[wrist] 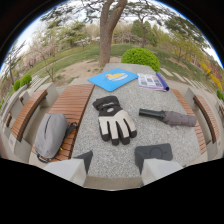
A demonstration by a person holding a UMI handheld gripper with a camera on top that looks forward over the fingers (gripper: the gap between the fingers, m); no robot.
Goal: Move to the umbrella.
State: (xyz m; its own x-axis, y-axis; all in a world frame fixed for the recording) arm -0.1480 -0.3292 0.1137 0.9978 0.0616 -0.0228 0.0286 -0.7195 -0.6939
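A folded grey umbrella (170, 117) with a black handle lies on the stone table (150, 102), ahead of my fingers and off to the right. My gripper (114, 162) hovers over the table's near edge, open, with nothing between its fingers. A black pad (153, 151) rests just ahead of the right finger. A black and cream glove (114, 121) lies straight ahead, beyond the fingers and left of the umbrella.
A blue folder (113, 78) and an open booklet (152, 81) lie at the table's far end. A grey backpack (51, 135) sits on the left wooden bench (75, 102). Another bench (192, 117) runs along the right. A tree trunk (107, 32) and round bush (141, 57) stand beyond.
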